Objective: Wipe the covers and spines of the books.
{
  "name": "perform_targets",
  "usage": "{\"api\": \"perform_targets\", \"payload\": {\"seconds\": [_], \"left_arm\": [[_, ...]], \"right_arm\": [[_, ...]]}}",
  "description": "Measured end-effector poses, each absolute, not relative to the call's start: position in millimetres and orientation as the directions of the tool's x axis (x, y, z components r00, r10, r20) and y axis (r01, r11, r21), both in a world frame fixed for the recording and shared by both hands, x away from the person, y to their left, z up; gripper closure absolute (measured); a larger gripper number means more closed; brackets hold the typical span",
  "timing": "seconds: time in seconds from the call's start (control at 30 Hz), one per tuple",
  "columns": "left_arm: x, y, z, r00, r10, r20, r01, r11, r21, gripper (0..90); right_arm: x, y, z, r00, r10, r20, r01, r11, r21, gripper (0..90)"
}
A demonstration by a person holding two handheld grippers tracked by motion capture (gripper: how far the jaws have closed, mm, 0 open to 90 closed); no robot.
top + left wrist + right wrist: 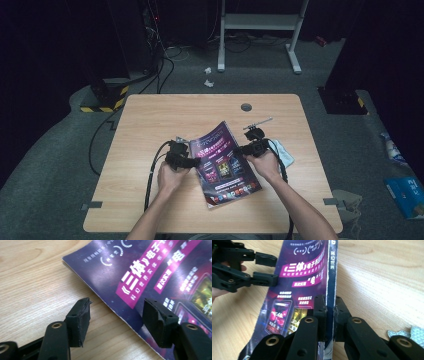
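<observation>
A magazine (223,166) with a purple cover lies on the wooden table (150,120), roughly at its middle. My right gripper (330,305) is shut on the magazine's spine edge (332,277), and it shows at the magazine's right side (243,149) in the high view. My left gripper (116,303) is open at the magazine's left edge: one finger (80,320) is over bare wood, the other (158,321) over the cover (150,270). In the high view it (196,161) sits left of the magazine. The right gripper view shows it (265,268) open beside the cover.
A thin silver tool (258,123) lies behind the right gripper. A pale patterned packet (283,151) lies just right of it. A round grommet (246,106) sits near the table's far edge. Cables (150,175) trail off the front. Bare wood lies left and far.
</observation>
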State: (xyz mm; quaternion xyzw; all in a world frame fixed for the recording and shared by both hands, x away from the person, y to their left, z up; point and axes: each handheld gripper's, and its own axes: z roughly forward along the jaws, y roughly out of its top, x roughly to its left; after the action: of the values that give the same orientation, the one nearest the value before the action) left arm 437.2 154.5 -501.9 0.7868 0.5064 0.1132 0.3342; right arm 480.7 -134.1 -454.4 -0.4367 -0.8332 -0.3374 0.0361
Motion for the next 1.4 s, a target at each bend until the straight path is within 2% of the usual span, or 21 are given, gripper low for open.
{"api": "perform_targets", "payload": {"seconds": [0.33, 0.4, 0.63, 0.83, 1.4], "left_arm": [[431, 168, -508, 0.425, 0.896, -0.132, 0.698, -0.231, 0.677, 34.8], [431, 171, -510, 0.414, 0.905, -0.093, 0.696, -0.249, 0.673, 35.2], [428, 179, -516, 0.392, 0.918, -0.055, 0.688, -0.253, 0.68, 35.2], [420, 179, -523, 0.4, 0.916, 0.008, 0.63, -0.282, 0.724, 34.3], [405, 192, -532, 0.387, 0.922, 0.009, 0.57, -0.247, 0.784, 31.3]], "right_arm": [[477, -129, -434, -0.654, 0.684, 0.323, 0.72, 0.432, 0.544, 83.8], [477, -128, -429, -0.66, 0.681, 0.317, 0.714, 0.44, 0.544, 83.8], [477, -129, -412, -0.672, 0.681, 0.291, 0.702, 0.463, 0.541, 83.8], [478, -134, -397, -0.678, 0.684, 0.268, 0.693, 0.475, 0.543, 83.8], [490, -148, -342, -0.662, 0.726, 0.188, 0.683, 0.481, 0.549, 83.9]]}}
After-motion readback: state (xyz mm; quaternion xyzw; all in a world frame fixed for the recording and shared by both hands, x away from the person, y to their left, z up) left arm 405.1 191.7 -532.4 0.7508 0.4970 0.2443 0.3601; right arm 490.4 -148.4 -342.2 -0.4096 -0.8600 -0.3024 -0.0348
